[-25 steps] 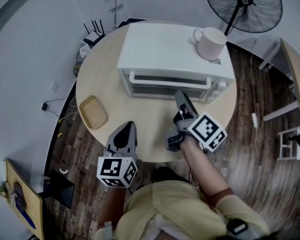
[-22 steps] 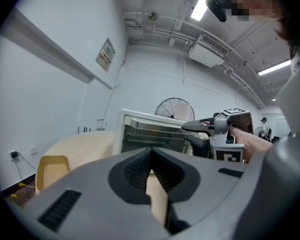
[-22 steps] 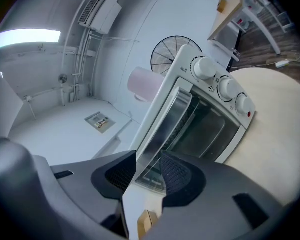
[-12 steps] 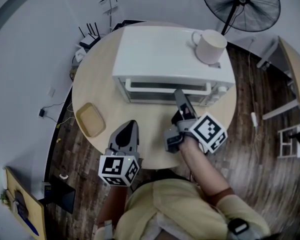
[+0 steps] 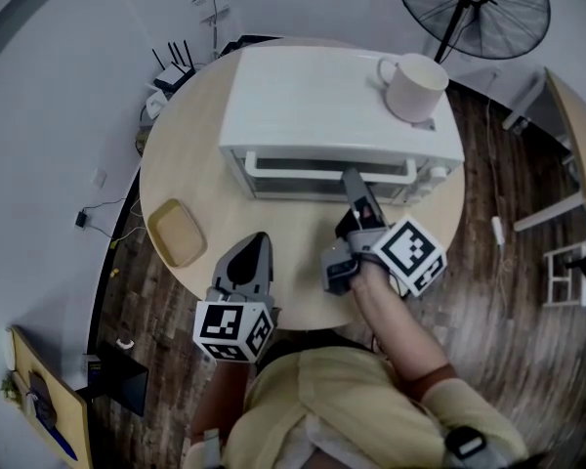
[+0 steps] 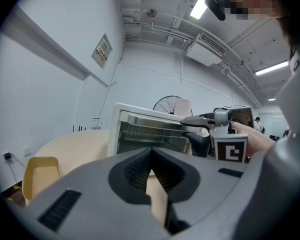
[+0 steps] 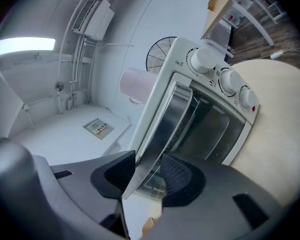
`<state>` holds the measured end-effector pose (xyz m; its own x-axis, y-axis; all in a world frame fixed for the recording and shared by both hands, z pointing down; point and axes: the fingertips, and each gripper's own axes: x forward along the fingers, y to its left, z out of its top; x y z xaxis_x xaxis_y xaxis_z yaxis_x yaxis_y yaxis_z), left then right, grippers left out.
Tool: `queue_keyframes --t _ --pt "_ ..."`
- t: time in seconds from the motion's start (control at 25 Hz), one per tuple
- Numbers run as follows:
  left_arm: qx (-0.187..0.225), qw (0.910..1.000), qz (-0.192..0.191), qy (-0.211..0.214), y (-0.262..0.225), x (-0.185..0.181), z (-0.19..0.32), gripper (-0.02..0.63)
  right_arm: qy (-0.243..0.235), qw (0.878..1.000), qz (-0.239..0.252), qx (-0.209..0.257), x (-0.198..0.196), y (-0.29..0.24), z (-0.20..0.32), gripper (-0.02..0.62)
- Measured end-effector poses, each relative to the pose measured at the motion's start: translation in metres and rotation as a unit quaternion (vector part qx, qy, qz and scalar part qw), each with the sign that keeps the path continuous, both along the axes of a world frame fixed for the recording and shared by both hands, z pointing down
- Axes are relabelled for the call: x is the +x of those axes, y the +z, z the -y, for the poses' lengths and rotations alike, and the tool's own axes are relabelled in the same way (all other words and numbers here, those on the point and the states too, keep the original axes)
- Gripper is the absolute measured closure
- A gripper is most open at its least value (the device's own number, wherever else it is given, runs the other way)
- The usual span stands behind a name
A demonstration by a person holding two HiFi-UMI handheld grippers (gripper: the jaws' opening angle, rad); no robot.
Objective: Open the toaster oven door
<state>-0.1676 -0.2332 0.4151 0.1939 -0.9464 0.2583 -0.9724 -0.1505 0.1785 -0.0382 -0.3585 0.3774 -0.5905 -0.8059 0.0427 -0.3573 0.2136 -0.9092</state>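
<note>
A white toaster oven (image 5: pixel 332 86) stands on the round wooden table (image 5: pixel 186 154), its glass door upright against the front. My right gripper (image 5: pixel 353 178) reaches level to the door's metal handle (image 5: pixel 322 167). In the right gripper view the handle (image 7: pixel 162 129) runs between the pads of my right gripper (image 7: pixel 147 169). The jaws have just been opening and stand wide around the handle. My left gripper (image 5: pixel 256 238) hovers over the table's near edge, fingertips together, nothing held; in its own view the left gripper (image 6: pixel 150 151) points at the oven (image 6: pixel 140 134).
A pale mug (image 5: pixel 412 84) sits on the oven's top right corner. A small tan tray (image 5: pixel 176 233) lies at the table's left. Three knobs (image 7: pixel 225 79) line the oven's right side. A standing fan (image 5: pixel 472 8) is behind the table.
The left gripper has drifted a little over the table's near edge. The right gripper's tips have stayed at the door handle. The oven door has not moved.
</note>
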Motion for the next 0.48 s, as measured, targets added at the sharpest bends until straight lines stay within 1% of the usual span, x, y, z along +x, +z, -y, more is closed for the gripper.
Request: queue_keyframes --t 0.2,0.48 --pt "0.006 1.0000 0.004 -0.001 -0.004 -0.005 -0.005 0.604 0.007 1.000 -0.012 0.001 0.004 0.004 0.000 0.449" --pt "0.010 0.9999 0.002 0.004 -0.010 -0.013 -0.017 0.605 0.016 1.000 -0.008 0.008 0.005 0.005 -0.009 0.449"
